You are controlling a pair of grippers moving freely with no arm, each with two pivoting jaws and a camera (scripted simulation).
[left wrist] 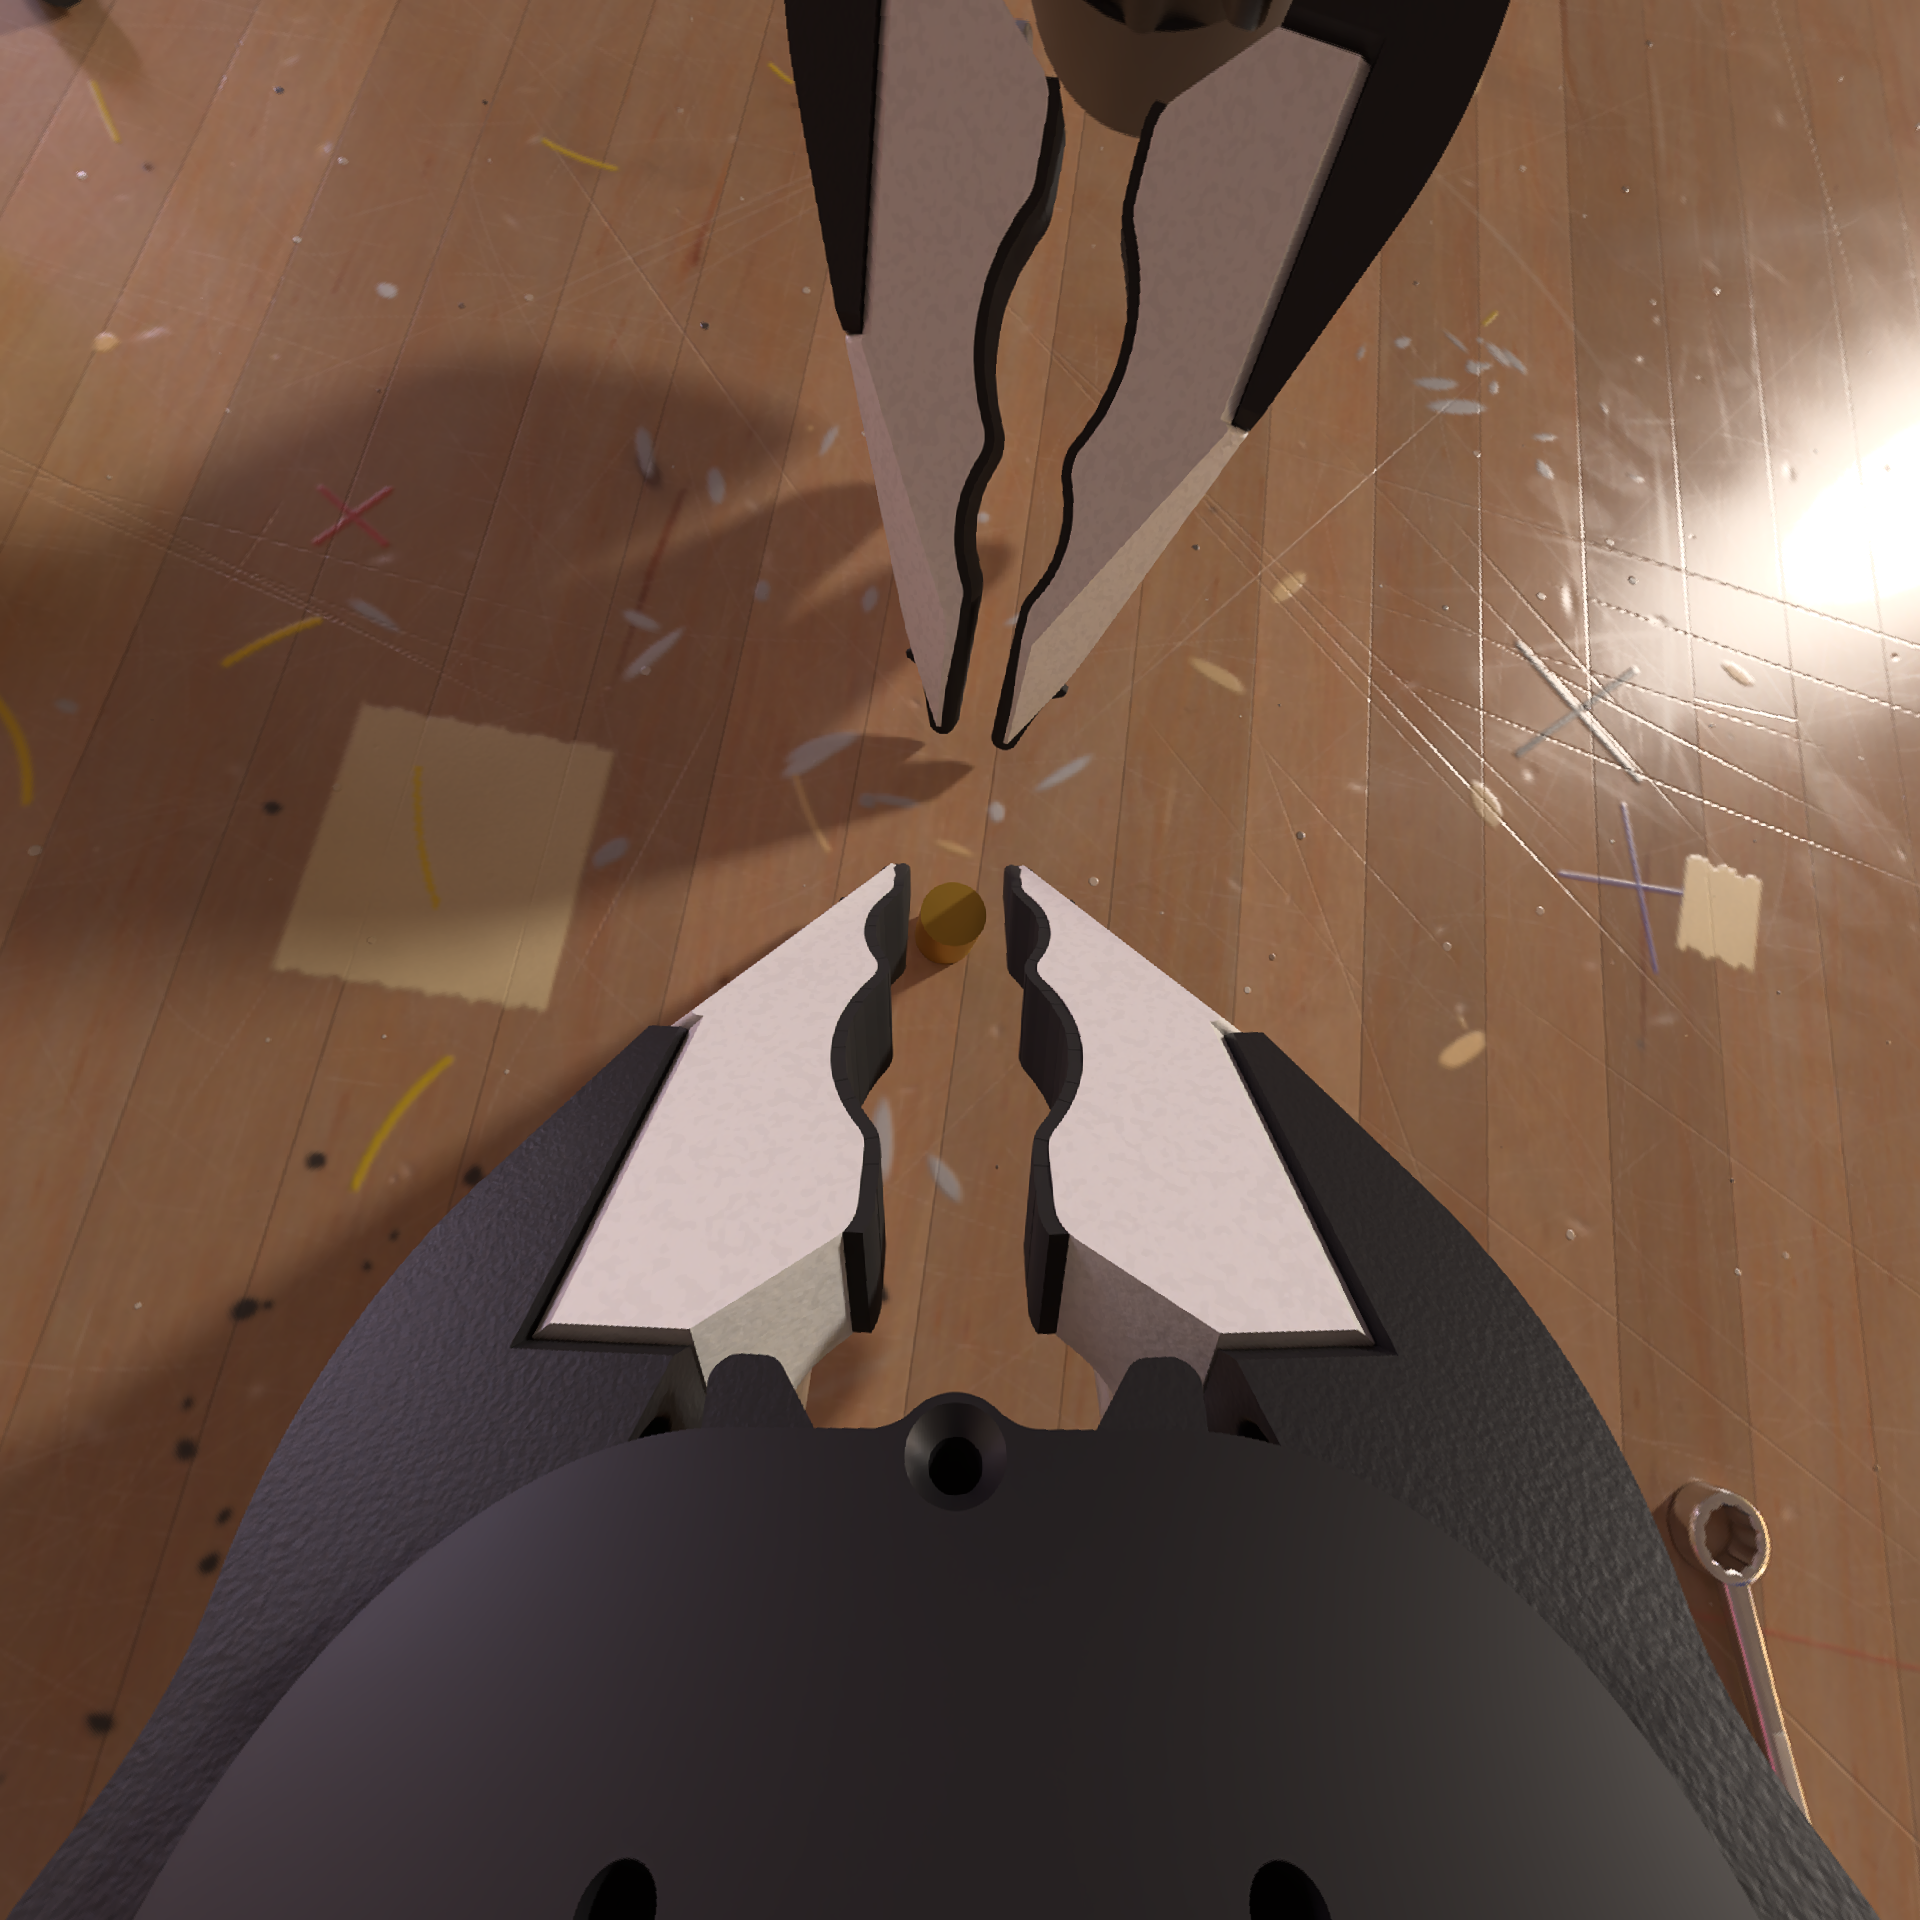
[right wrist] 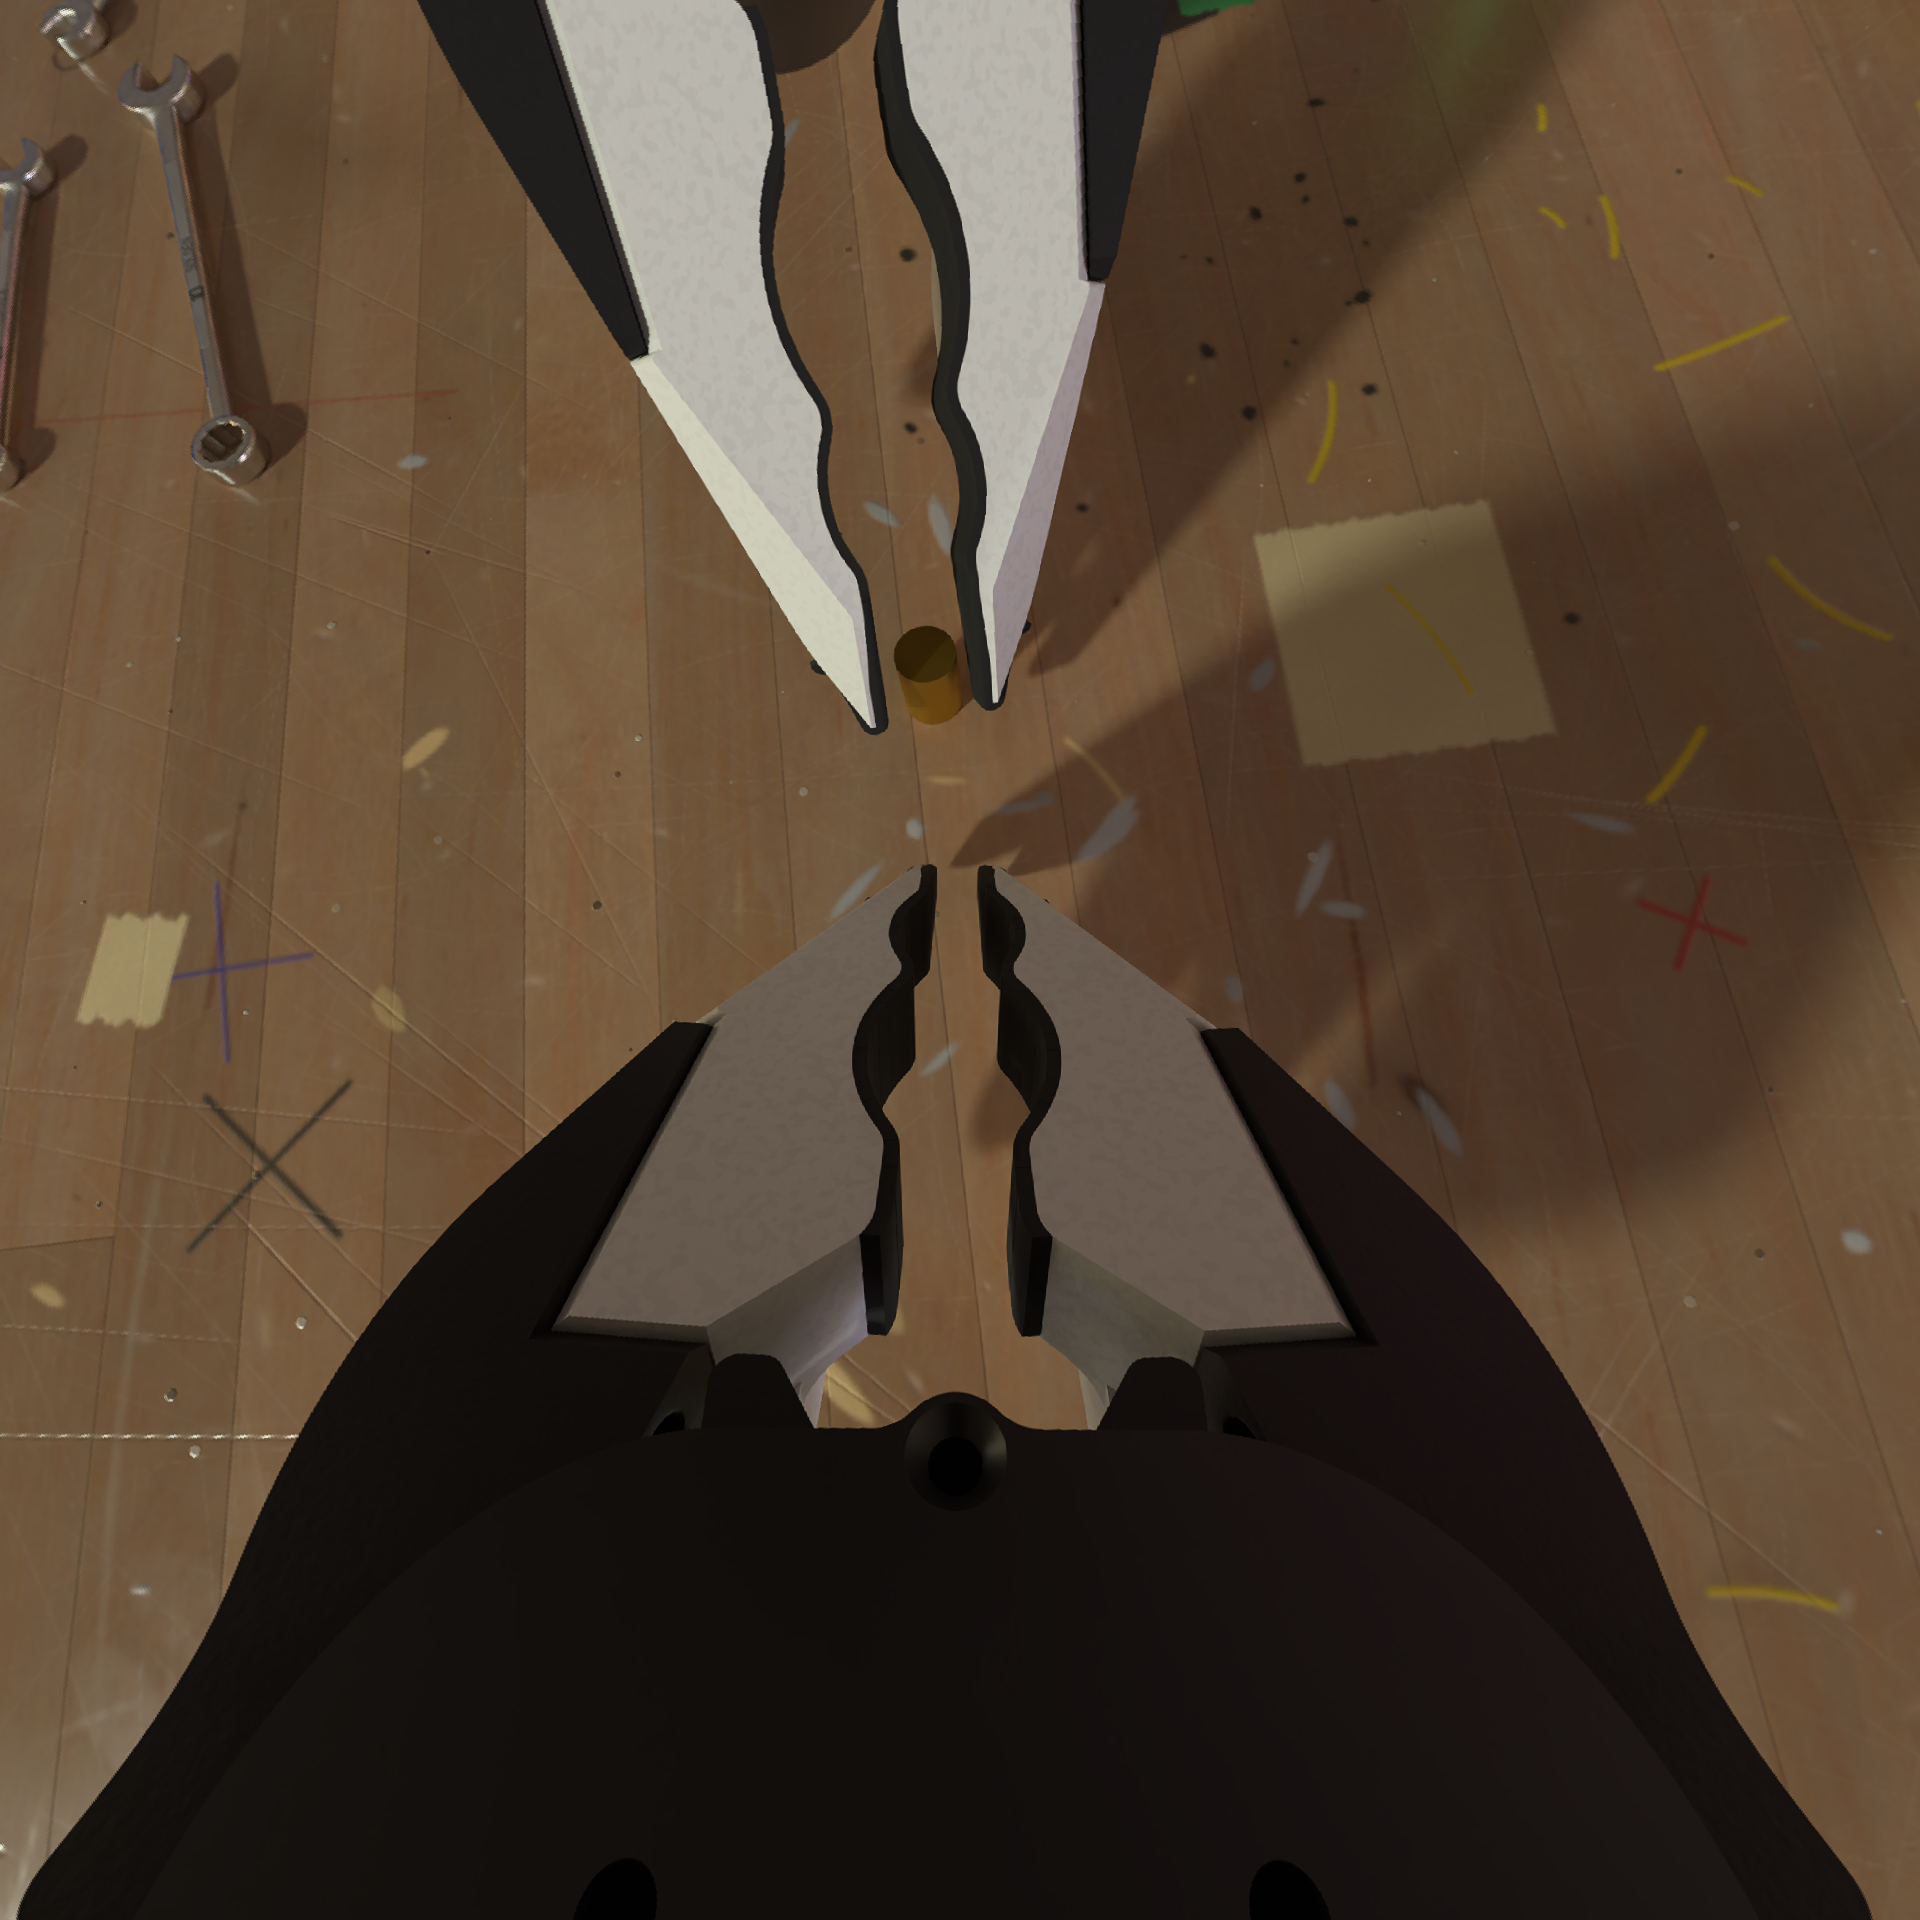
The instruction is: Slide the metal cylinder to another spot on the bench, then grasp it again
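The metal cylinder [left wrist: 951,920] is small and brass-coloured and stands upright on the wooden bench [left wrist: 1299,1091]. My left gripper [left wrist: 956,873] is open, with its tips on either side of the cylinder. The left pad touches it and a thin gap shows on the right. My right gripper [right wrist: 955,871] faces it from the far side, a short way off. Its jaws stand almost together and hold nothing. In the right wrist view the cylinder [right wrist: 927,670] sits between the left gripper's [right wrist: 930,717] tips. The right gripper [left wrist: 971,736] also shows in the left wrist view.
A ring spanner [left wrist: 1730,1590] lies beside my left gripper. Two more spanners [right wrist: 203,270] lie beyond it to the left in the right wrist view. Flat tape patches [left wrist: 447,852] [left wrist: 1720,912], drawn crosses and scattered shavings mark the bench.
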